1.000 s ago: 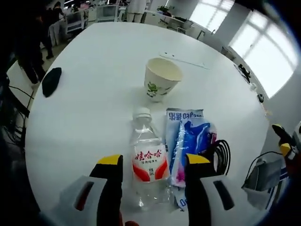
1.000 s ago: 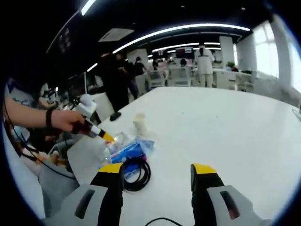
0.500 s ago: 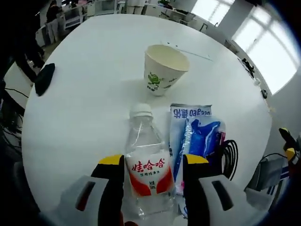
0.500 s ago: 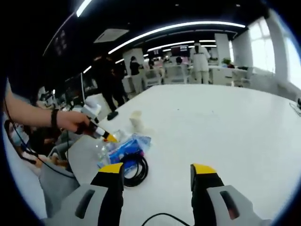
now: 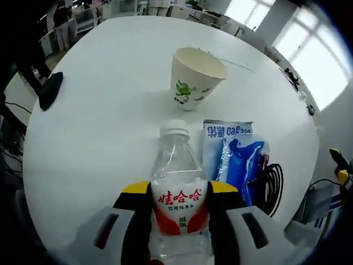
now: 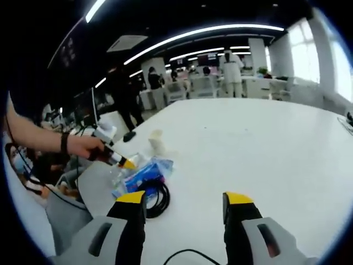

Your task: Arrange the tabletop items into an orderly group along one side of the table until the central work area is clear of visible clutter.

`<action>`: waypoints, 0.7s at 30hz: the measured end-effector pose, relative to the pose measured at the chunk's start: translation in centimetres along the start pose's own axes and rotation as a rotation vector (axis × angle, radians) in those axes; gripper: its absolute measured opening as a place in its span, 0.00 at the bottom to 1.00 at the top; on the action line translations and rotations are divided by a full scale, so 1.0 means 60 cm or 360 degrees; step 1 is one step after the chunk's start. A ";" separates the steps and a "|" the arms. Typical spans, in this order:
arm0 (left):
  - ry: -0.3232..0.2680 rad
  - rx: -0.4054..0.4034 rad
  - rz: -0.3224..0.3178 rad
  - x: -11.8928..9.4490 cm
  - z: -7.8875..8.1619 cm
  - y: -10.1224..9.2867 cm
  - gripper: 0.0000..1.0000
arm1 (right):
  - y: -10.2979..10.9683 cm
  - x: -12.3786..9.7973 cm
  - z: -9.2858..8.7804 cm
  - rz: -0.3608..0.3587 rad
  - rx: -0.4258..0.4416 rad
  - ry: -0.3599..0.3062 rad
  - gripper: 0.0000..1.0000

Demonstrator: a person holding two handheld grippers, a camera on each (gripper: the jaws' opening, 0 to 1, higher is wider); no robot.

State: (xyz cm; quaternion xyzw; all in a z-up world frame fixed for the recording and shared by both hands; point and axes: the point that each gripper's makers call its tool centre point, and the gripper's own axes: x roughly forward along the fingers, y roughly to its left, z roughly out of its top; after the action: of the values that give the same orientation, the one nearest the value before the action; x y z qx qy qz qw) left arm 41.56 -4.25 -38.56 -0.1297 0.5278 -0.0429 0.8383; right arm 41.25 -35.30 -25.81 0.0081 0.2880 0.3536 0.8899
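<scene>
The left tongs point(image 5: 173, 194) pinch the water bottle point(image 5: 177, 187) lying near the table point(image 5: 110, 83) edge, probably to move it aside. The right tongs point(image 6: 182, 201) hang spread apart, holding nothing.

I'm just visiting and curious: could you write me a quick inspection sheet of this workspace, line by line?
Surface: white table, mostly bare.
Job's things: water bottle lying between the left gripper's jaws; paper cup upright beyond it; blue snack packet beside the bottle.
Clutter: dark object at the table edge.
Grippers: left gripper closed on the bottle; right gripper open, empty.
Cables: black coiled cable by the packet.
Surroundings: office, windows, people standing behind.
</scene>
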 end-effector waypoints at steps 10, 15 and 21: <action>-0.0025 -0.0015 -0.0006 -0.016 -0.003 0.021 0.36 | 0.015 0.019 0.006 0.0036 -0.0012 -0.0005 0.55; -0.0069 -0.0031 -0.0001 -0.037 -0.007 0.028 0.36 | 0.020 0.022 0.010 0.0049 -0.0030 -0.0012 0.55; -0.0129 -0.0053 0.0011 -0.045 -0.006 0.056 0.35 | 0.025 0.022 0.010 0.0054 -0.0043 -0.0015 0.55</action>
State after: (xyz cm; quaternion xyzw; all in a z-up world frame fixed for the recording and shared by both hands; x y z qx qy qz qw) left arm 39.84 -0.49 -37.22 -0.1433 0.4944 -0.0259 0.8569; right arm 41.39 -33.23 -25.65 0.0028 0.2788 0.3725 0.8852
